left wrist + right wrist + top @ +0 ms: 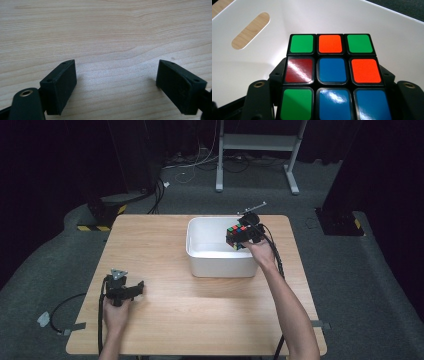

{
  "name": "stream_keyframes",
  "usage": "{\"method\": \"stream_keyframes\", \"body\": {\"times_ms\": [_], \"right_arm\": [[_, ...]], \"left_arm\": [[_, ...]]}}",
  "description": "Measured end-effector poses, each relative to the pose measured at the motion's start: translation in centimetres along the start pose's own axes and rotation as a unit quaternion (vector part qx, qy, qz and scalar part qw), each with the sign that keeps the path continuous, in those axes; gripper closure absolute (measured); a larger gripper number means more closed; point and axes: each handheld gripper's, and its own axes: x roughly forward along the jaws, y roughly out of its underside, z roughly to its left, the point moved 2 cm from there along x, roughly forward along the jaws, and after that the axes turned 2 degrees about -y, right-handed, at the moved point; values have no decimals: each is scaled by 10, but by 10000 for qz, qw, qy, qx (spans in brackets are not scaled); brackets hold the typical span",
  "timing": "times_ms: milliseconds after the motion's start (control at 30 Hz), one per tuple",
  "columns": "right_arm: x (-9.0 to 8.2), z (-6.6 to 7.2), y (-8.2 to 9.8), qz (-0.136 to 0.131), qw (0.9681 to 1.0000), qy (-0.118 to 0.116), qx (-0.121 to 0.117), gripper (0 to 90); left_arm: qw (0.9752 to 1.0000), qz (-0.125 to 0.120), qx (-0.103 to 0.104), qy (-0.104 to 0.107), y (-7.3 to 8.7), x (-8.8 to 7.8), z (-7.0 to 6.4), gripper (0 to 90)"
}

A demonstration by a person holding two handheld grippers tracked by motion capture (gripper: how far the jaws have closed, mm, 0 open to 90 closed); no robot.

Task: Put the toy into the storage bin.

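A light wooden desk (200,320) carries a white plastic bin (220,265) that sits near its far edge, somewhat toward the right side. The right gripper (246,234) is held above the bin's far right corner, over the opening, with a Rubik's cube (237,236) pinched between its jaws; the person's right hand (260,251) grips it from behind and the forearm runs back toward the desk's near right corner. In the right gripper view the cube (332,75) sits squeezed between the two black jaws, its facing side showing green, orange and green tiles along the top row, dark red, blue and orange across the middle, and green, blue, blue at the bottom. Behind it are the bin's white inner walls and a slotted handle opening (250,31) through which the wood grain shows. The left gripper (131,290) rests on the desk near the near left corner, held by the left hand (116,312), well apart from the bin. In the left gripper view its jaws stand spread wide over bare wood (105,37), with nothing between them.
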Motion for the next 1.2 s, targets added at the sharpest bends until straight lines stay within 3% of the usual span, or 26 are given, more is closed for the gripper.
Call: {"method": "stream_keyframes", "body": {"times_ms": [900,1200], "right_arm": [[-18,18,10,-233,9995,-43,-217,333],[-17,18,17,-273,9994,-52,-223,333]], "left_arm": [[10000,1,-8,-24,0,0,0,170],[10000,1,-13,-19,0,0,0,170]]}}
